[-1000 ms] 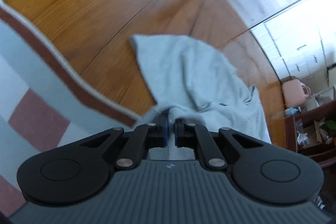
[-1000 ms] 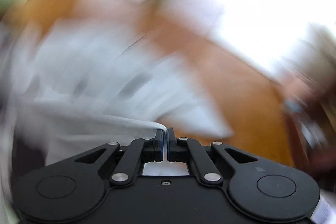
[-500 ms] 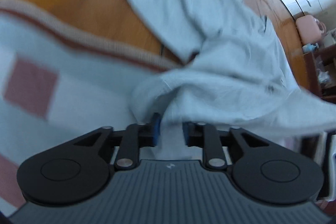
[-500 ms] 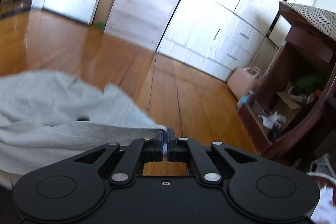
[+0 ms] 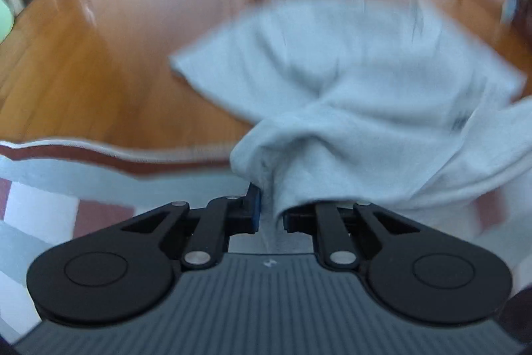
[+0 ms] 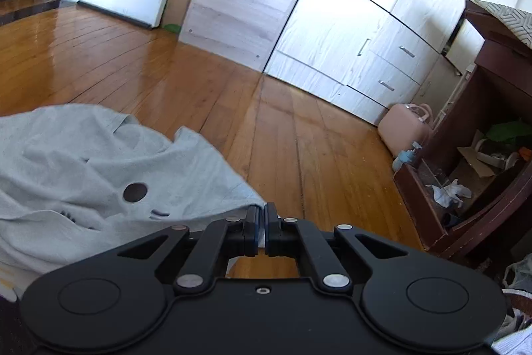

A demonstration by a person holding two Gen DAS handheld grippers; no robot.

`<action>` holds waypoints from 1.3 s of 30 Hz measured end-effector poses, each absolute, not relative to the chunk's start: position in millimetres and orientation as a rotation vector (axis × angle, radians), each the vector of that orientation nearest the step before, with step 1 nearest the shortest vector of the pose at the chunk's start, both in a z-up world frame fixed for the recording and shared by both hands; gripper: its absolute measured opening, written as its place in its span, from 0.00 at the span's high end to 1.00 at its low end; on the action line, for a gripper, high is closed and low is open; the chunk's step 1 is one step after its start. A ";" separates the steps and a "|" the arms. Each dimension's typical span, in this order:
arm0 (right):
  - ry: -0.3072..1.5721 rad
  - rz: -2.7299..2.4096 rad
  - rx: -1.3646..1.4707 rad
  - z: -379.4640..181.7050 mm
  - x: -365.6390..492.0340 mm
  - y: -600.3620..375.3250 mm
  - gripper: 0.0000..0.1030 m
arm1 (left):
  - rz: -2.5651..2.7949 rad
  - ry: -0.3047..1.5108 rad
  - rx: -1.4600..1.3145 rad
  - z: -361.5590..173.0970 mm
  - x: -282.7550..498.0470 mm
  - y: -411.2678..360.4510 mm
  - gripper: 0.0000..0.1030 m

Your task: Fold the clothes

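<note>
One soft grey shirt [image 5: 359, 95] lies crumpled on the wooden floor [image 5: 99, 62], centre frame. Left gripper [image 5: 269, 212] fingers are spread around a fold; right gripper [image 6: 261, 228] fingers pinch its edge.

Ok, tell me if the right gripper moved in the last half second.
No. The right gripper frames the pink bag and drawers as before.

No legible text, numbers or brand names. The left gripper [image 5: 268, 215] body carries one small pale mark near its front edge, too small to read.
</note>
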State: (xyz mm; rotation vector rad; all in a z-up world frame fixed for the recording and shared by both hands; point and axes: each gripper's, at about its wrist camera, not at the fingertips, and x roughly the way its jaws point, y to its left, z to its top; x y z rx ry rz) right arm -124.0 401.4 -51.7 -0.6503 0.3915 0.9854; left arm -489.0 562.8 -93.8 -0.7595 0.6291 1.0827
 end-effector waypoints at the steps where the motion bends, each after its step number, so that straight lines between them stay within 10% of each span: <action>1: 0.405 0.977 -0.642 -50.5 -122.2 395.5 0.98 | 1.057 0.484 -0.862 -82.1 -512.4 558.0 0.88; 4: 0.447 0.952 -0.618 -47.1 -116.8 377.7 0.98 | 1.048 0.309 -1.000 -79.2 -553.3 544.2 0.87; 9: 0.605 0.869 -0.680 -100.8 -112.7 364.4 0.98 | 1.091 0.682 -1.032 -127.3 -523.5 550.7 0.89; 19: 0.596 0.833 -0.681 -114.2 -99.1 373.1 0.98 | 1.018 0.805 -0.922 -122.5 -502.7 544.0 0.84; 22: 0.600 0.825 -0.690 -116.4 -91.2 375.1 0.97 | 0.981 0.914 -0.847 -125.0 -491.5 537.1 0.61; 25: 0.638 0.847 -0.734 -128.8 -94.4 373.9 0.97 | 0.995 0.997 -0.679 -118.5 -479.4 522.9 0.59; 28: 0.648 0.848 -0.767 -141.9 -101.7 368.3 0.97 | 0.972 1.008 -0.590 -115.3 -471.6 517.2 0.64; 32: 0.630 0.858 -0.790 -146.6 -105.4 364.0 0.97 | 0.932 1.006 -0.502 -111.4 -463.0 511.5 0.97; 39: 0.624 0.872 -0.783 -145.5 -102.3 364.2 0.97 | 0.850 0.841 -0.563 -93.3 -472.8 512.2 0.97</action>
